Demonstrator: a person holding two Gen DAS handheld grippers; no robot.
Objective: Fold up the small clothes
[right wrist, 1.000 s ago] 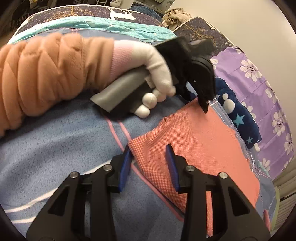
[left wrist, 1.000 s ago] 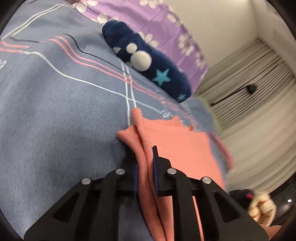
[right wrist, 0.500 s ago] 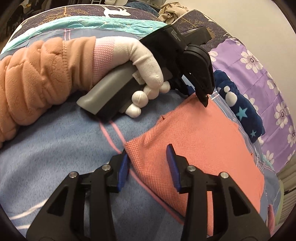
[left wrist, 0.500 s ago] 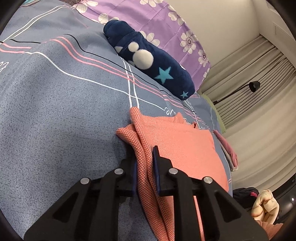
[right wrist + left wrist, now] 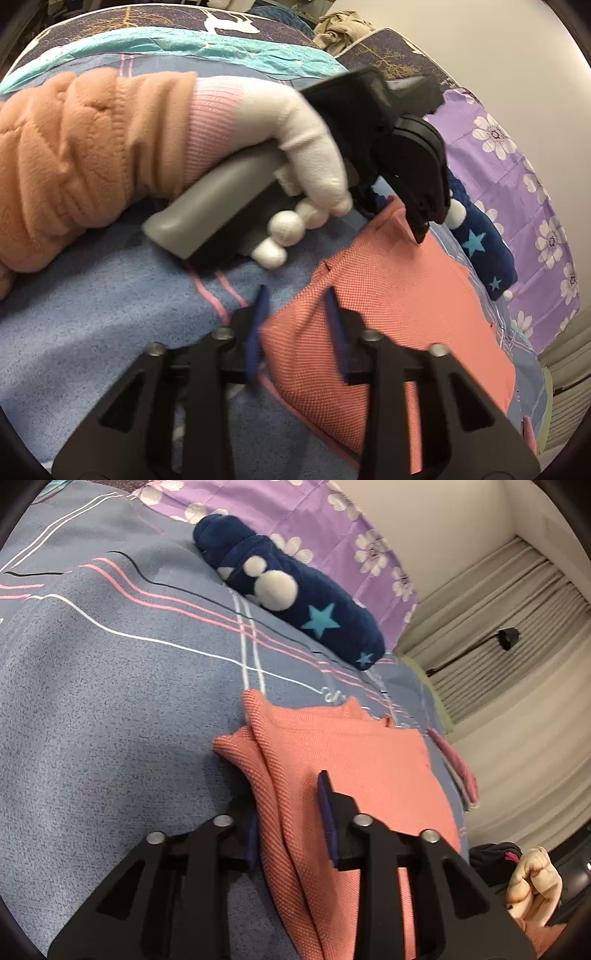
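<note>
An orange-pink knit garment (image 5: 354,760) lies folded on the blue-grey striped bedspread (image 5: 92,701). My left gripper (image 5: 288,794) is open, its jaws standing either side of the garment's bunched edge without pinching it. In the right wrist view the same garment (image 5: 399,295) lies flat. My right gripper (image 5: 295,306) is open around its near corner. The left gripper (image 5: 421,206), held by a white-gloved hand (image 5: 306,155), hangs over the garment's far edge.
A rolled navy fleece with white dots and stars (image 5: 295,594) lies behind the garment against a purple flowered pillow (image 5: 332,528). Another pink cloth (image 5: 454,764) lies at the bed's right edge. Curtains (image 5: 498,646) stand beyond the bed.
My left gripper's jaws have opened and let go of the garment's bunched edge. The right gripper stays open at the near corner and has shifted slightly.
</note>
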